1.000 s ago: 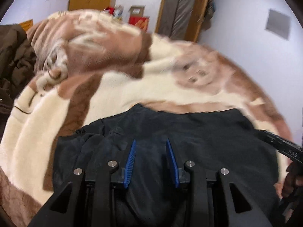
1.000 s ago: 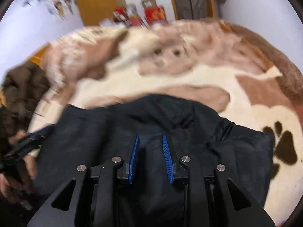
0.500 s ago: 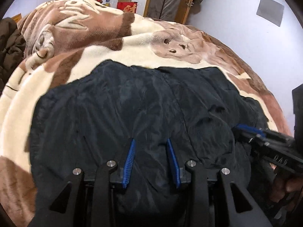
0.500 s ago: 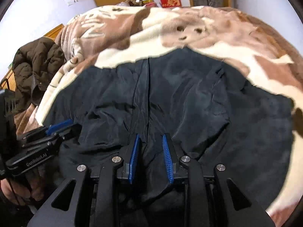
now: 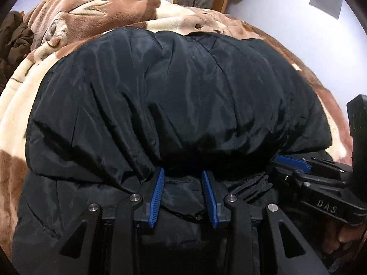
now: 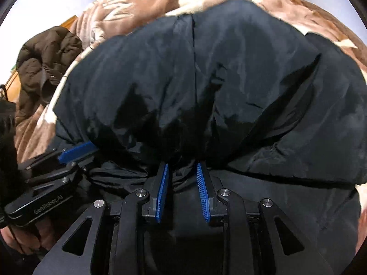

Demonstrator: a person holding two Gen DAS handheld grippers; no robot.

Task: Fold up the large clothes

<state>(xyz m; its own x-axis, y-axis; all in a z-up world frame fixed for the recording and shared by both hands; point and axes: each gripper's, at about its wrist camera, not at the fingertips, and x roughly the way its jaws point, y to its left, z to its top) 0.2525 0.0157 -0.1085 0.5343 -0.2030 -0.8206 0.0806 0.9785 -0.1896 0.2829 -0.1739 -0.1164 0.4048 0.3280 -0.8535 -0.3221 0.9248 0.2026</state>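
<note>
A big black padded jacket (image 5: 183,87) lies on the bed, its upper layer doubled over and bulging above a lower layer (image 5: 68,206). My left gripper (image 5: 182,174) is shut on a bunch of the jacket's edge, which sits between the blue pads (image 5: 157,197). In the right wrist view the same jacket (image 6: 229,73) fills the picture, and my right gripper (image 6: 182,166) is shut on its gathered edge. Each gripper shows in the other's view: the right gripper (image 5: 293,162) at the right, the left gripper (image 6: 75,150) at the left, both pinching the same edge.
A brown and cream fleece blanket (image 5: 91,18) covers the bed under the jacket. A dark brown puffy coat (image 6: 45,68) is heaped at the bed's left side. Boxes, a wooden wardrobe and a doorway stand by the far wall. A hand (image 6: 20,236) holds the left gripper.
Both grippers have sunk towards the bed while carrying the jacket's edge. The jacket has gone from spread flat to doubled over, and now covers most of the blanket in both views.
</note>
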